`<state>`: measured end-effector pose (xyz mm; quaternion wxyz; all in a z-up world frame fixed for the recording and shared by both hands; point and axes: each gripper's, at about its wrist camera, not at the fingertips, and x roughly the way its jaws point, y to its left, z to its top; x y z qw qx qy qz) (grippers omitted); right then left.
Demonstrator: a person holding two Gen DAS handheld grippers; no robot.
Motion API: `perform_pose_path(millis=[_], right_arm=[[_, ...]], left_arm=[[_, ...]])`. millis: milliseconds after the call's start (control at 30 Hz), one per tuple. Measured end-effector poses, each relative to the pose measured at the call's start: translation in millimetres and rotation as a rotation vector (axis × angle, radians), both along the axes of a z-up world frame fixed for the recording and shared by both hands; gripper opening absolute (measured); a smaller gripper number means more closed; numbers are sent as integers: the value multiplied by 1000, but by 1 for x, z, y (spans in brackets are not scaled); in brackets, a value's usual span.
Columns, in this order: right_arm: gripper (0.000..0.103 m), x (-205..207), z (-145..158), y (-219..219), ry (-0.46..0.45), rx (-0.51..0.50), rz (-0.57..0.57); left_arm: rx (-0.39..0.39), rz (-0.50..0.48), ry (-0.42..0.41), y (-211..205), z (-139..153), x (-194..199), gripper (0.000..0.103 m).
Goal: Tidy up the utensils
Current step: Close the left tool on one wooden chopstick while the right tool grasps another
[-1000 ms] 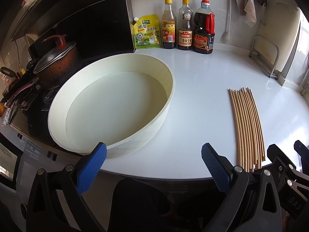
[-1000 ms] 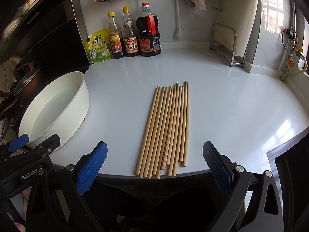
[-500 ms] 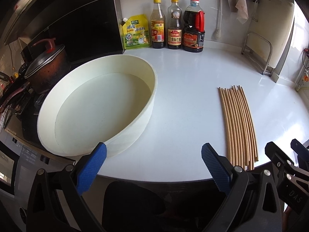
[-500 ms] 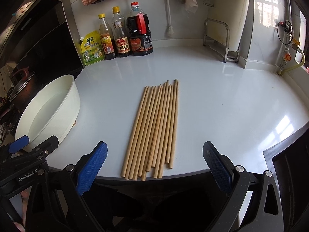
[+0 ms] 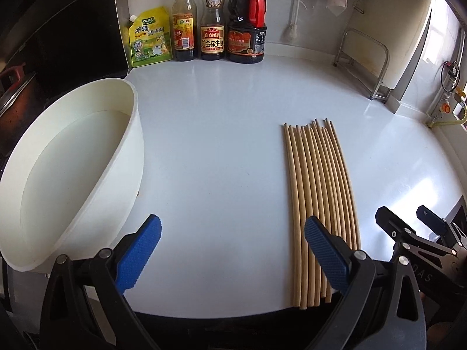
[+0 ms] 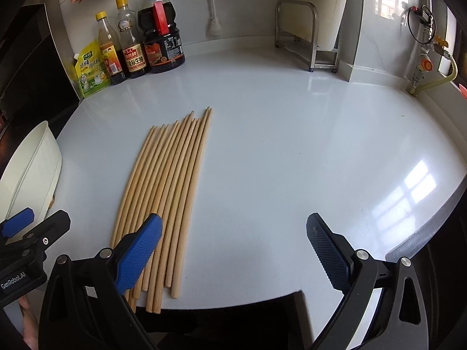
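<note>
Several wooden chopsticks (image 5: 318, 198) lie side by side in a row on the white counter (image 5: 219, 145), tips toward the back wall; they also show in the right wrist view (image 6: 169, 186). My left gripper (image 5: 233, 253) is open and empty above the counter's front edge, its right finger over the chopsticks' near ends. My right gripper (image 6: 233, 253) is open and empty, its left finger over the chopsticks' near ends. A large white basin (image 5: 73, 169) stands at the left; its edge also shows in the right wrist view (image 6: 32, 169).
A yellow-green pouch (image 5: 149, 38) and three sauce bottles (image 5: 213, 20) stand against the back wall. A metal rack (image 5: 364, 61) holding a white board stands at the back right. A pot (image 5: 8, 87) sits on the stove at far left. A gas valve (image 6: 423, 61) is on the right wall.
Both grippers have moved right and forward over the counter. The chopsticks now sit nearer the left gripper's right finger and under the right gripper's left finger. Nothing was grasped.
</note>
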<state>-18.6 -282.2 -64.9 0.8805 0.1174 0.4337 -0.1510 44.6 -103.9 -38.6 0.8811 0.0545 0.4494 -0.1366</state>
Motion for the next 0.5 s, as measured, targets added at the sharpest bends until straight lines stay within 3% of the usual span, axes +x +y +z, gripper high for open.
perform_pose_path(millis=[500], right_arm=[[95, 32, -23, -4, 77, -100, 16]], left_arm=[[35, 21, 38, -8, -26, 20, 97]])
